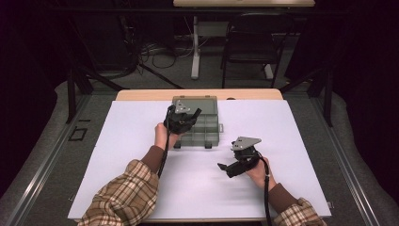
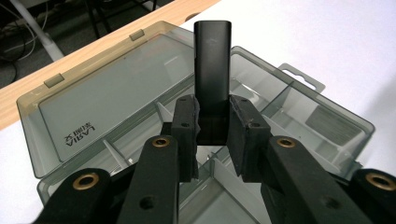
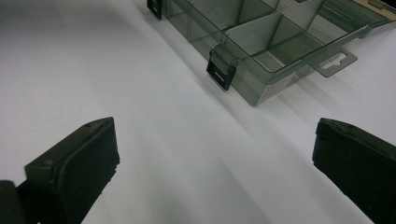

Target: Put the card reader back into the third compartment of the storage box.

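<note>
Black flat bar [image 2: 212, 70] upright over open smoke-clear organizer box [image 2: 93, 88] — pinched at base.

Our two hand-held grippers at work

Our left hand-held gripper [image 2: 212, 135] reaches forward, pads clamped together on something narrow; our right hand-held gripper [image 3: 210, 158] sits lower, jaws spread wide, both plaid-sleeved forearms extended.

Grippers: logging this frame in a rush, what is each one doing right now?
Left gripper: shut on the black bar, over the open box.
Right gripper: open, holding nothing.
</note>
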Demonstrator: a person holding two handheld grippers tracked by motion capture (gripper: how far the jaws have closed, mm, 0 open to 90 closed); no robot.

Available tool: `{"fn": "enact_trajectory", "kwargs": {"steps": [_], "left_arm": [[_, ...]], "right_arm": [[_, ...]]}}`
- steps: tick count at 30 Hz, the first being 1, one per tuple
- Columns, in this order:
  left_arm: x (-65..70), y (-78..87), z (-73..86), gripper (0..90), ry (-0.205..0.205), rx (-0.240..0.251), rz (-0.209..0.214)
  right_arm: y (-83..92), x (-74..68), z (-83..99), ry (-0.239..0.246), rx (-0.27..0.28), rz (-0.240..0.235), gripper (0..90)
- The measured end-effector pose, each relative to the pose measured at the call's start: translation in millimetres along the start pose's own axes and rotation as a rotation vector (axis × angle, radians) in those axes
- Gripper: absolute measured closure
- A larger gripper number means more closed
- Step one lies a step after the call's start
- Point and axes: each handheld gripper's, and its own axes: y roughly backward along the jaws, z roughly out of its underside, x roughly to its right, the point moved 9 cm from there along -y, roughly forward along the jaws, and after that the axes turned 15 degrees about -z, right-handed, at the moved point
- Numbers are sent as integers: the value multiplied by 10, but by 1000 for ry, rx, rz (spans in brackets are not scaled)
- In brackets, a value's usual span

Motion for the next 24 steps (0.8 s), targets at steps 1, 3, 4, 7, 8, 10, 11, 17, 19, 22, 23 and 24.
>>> {"fn": "enact_trajectory", "kwargs": {"steps": [1,3,4,7,8,10,11,17,19,22,23,24], "left_arm": [[-2,-15,1,734,0,-4,-3],[0,-35,3,733,7,-11,-8],[2,-44,4,733,9,-13,-8],[13,-78,12,734,14,-25,-10],[14,-92,12,734,18,-28,-12],[13,-122,10,734,27,-37,-16],[12,-136,8,734,30,-40,-16],[28,-220,18,733,53,-78,-44],[25,-243,28,732,60,-92,-52],[42,-272,43,727,76,-89,-41],[48,-274,42,688,85,-83,-34],[54,-266,31,640,94,-70,-21]], "right_arm": [[0,2,3,-1,-1,1,0],[2,-1,3,-3,0,1,0],[2,-1,2,-1,0,1,0],[0,-5,-6,1,2,2,0],[-1,-5,-3,2,-3,4,0],[-5,-3,-2,4,-2,2,0],[-5,-3,-1,1,-2,1,0],[3,-1,-3,2,-1,2,0],[1,-3,-1,2,-3,-1,0],[2,-1,3,2,-4,-2,0],[3,0,4,2,-4,-2,0],[5,0,5,1,-4,-1,0]]}}
